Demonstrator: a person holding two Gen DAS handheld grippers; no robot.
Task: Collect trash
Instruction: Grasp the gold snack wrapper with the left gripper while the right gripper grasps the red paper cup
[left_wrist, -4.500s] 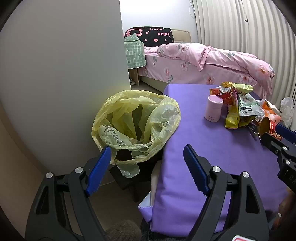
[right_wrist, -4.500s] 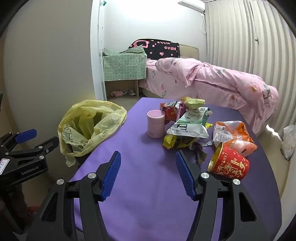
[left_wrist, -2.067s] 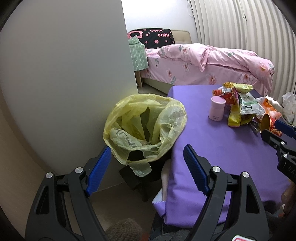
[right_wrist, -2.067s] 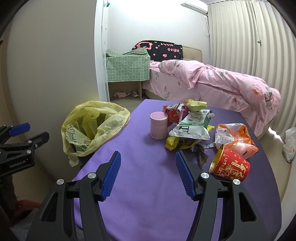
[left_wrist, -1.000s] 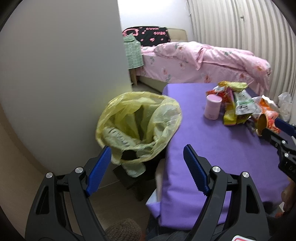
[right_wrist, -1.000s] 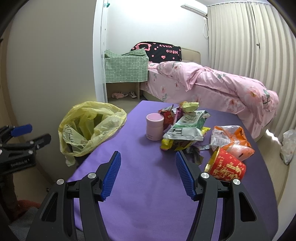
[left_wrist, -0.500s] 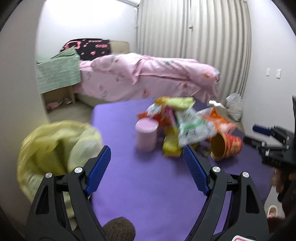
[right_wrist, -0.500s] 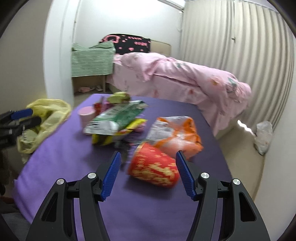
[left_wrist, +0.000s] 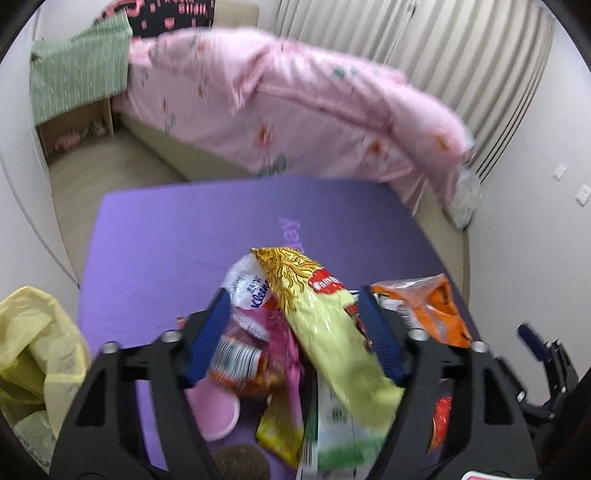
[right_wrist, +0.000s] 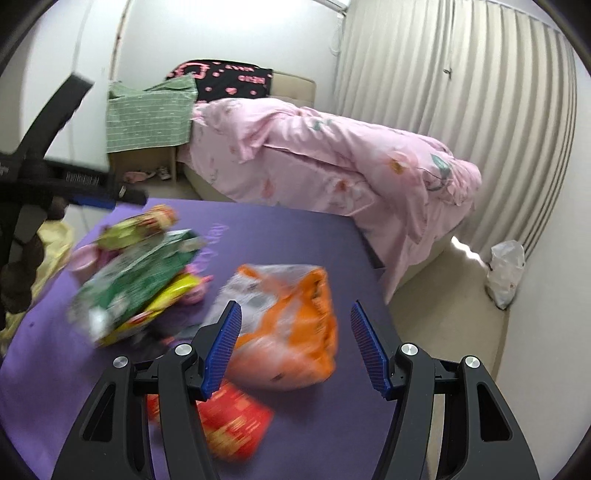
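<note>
Purple table (right_wrist: 295, 236), pink bed (right_wrist: 332, 158), curtains (right_wrist: 461, 92)

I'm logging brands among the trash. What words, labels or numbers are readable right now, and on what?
"Kleene", cut off by the packet in front: white tissue wrapper in the pile.
Purple print on the purple table cover: too blurred to read.
Red patch on the yellow-green snack bag: blurred, unreadable.
Pink lettering on the black pillow: blurred.
Green packet, orange bag, red cup: print smeared.
</note>
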